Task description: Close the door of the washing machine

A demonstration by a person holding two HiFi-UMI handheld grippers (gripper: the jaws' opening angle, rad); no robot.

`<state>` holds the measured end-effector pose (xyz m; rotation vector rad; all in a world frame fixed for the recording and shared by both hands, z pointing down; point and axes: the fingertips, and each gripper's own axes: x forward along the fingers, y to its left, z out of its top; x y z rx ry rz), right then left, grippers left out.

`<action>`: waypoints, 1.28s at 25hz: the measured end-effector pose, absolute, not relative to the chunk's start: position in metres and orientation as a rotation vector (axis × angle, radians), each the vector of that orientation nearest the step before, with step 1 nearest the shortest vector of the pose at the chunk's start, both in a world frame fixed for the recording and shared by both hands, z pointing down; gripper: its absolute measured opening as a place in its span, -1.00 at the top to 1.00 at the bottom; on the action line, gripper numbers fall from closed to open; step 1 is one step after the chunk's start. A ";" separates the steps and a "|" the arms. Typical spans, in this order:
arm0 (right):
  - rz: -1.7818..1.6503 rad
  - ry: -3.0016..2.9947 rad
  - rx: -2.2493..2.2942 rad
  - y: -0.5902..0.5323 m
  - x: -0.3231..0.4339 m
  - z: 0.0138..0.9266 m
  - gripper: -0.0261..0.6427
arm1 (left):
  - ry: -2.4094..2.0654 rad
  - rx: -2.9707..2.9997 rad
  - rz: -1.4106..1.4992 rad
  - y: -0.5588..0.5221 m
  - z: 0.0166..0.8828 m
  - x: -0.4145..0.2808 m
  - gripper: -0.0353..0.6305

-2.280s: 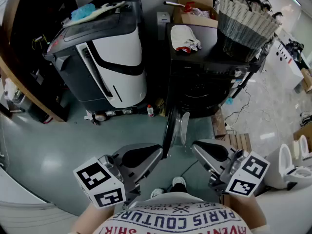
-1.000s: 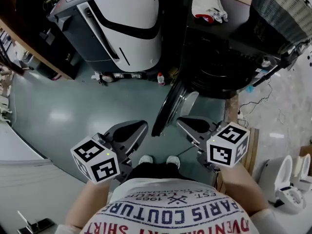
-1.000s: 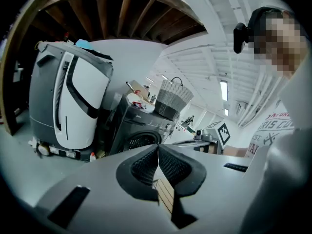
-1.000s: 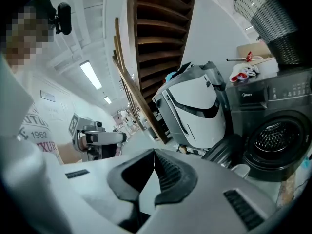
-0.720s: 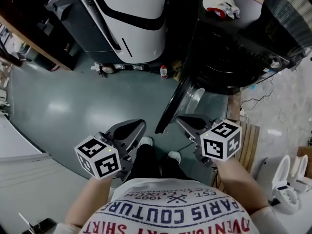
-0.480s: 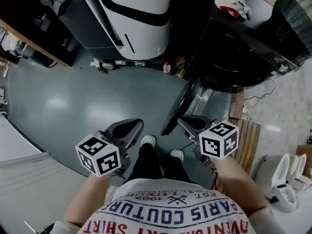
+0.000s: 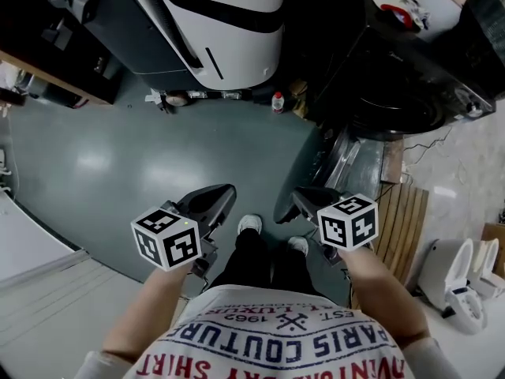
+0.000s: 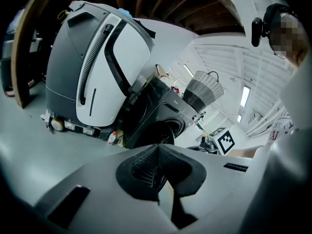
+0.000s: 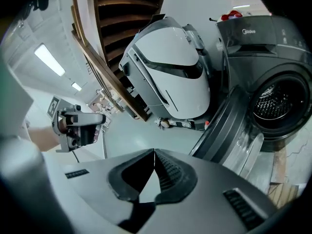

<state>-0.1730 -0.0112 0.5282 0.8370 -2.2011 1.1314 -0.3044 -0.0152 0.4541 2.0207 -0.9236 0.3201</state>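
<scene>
The dark front-loading washing machine (image 7: 394, 85) stands at the upper right of the head view. Its round door (image 7: 316, 172) hangs open, swung out towards me and seen nearly edge-on. My right gripper (image 7: 309, 201) is shut and holds nothing, close beside the door's free edge. The left gripper (image 7: 215, 202) is also shut and holds nothing, left of the door over the floor. In the right gripper view, the door (image 9: 229, 126) and the drum opening (image 9: 275, 104) lie right of the shut jaws (image 9: 155, 152). In the left gripper view, the machine (image 8: 156, 118) shows beyond the shut tips (image 8: 157, 147).
A large white and grey floor machine (image 7: 229, 22) stands left of the washer, with a small bottle (image 7: 277, 101) on the floor between them. Wooden slats (image 7: 398, 219) lie to the right. My shoes (image 7: 251, 226) are just below the door. A red-and-white cloth (image 7: 406, 10) lies on the washer.
The head view has tipped down and drawn nearer the washer. Both grippers have come closer together, the right one up beside the door's free edge. The door still stands open.
</scene>
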 end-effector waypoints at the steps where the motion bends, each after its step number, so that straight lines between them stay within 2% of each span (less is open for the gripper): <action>1: 1.122 -2.189 0.846 -0.012 -0.173 0.532 0.86 | -0.914 2.021 0.328 -0.017 0.456 -0.304 0.81; 32: 1.168 -2.037 0.996 -0.010 -0.168 0.564 0.86 | -0.815 1.969 0.366 0.009 0.472 -0.304 0.81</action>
